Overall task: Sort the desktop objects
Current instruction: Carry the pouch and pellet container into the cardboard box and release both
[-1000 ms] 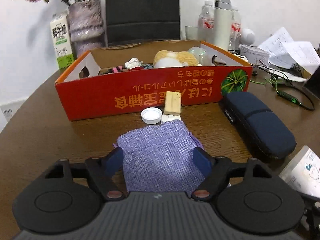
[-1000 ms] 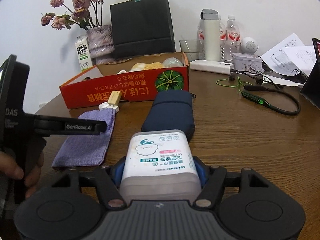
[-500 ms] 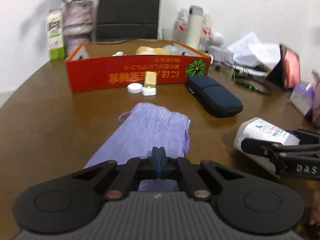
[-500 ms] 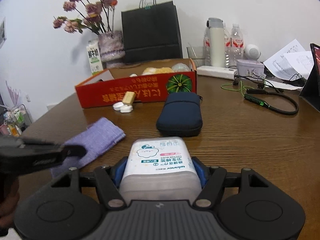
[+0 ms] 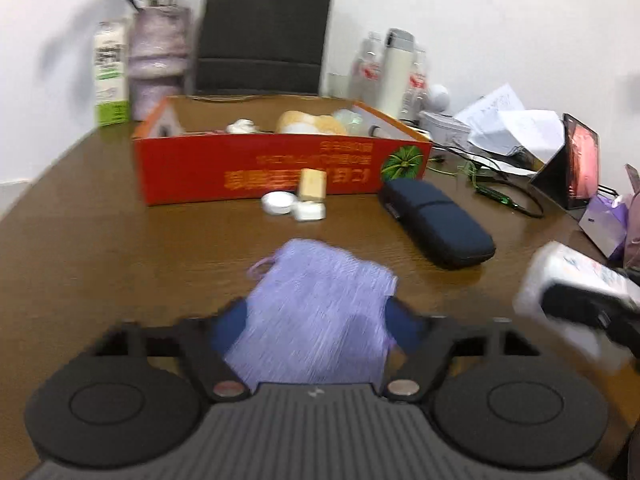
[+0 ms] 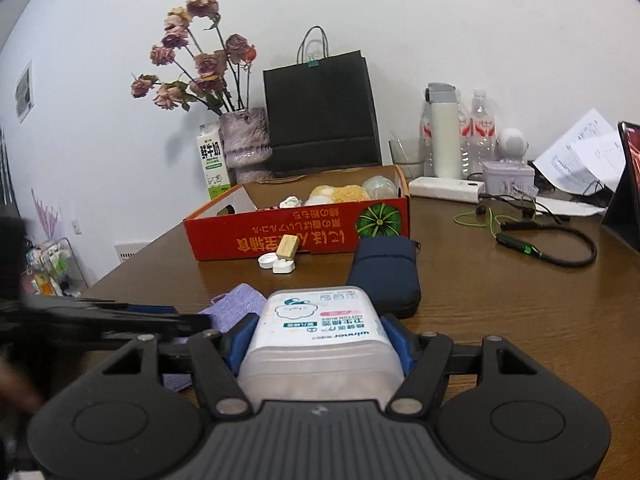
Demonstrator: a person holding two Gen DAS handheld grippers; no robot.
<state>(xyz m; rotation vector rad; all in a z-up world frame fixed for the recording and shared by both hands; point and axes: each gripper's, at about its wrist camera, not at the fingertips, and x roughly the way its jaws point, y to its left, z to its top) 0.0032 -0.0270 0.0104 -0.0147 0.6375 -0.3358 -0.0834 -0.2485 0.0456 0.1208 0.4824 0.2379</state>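
My left gripper [image 5: 316, 324] is open, its blue fingers on either side of a purple woven pouch [image 5: 320, 308] that lies on the brown table [image 5: 120, 248]. My right gripper [image 6: 316, 340] is shut on a white cotton-swab box [image 6: 320, 332] and holds it above the table; the box also shows at the right of the left wrist view [image 5: 568, 296]. The red cardboard box [image 5: 280, 164] stands further back with a plush toy and small items inside. The left view is blurred.
A dark blue case [image 5: 436, 220] lies right of the pouch. A white cap, a white case [image 5: 310, 211] and a tan block [image 5: 313, 184] sit against the red box. Vase, milk carton, black bag, bottles, papers, cables and a tablet [image 5: 576, 164] line the back and right.
My left gripper went from open to shut and is now open again around the pouch, closer to the red box. My right gripper lifted and shifted with the cotton-swab box.
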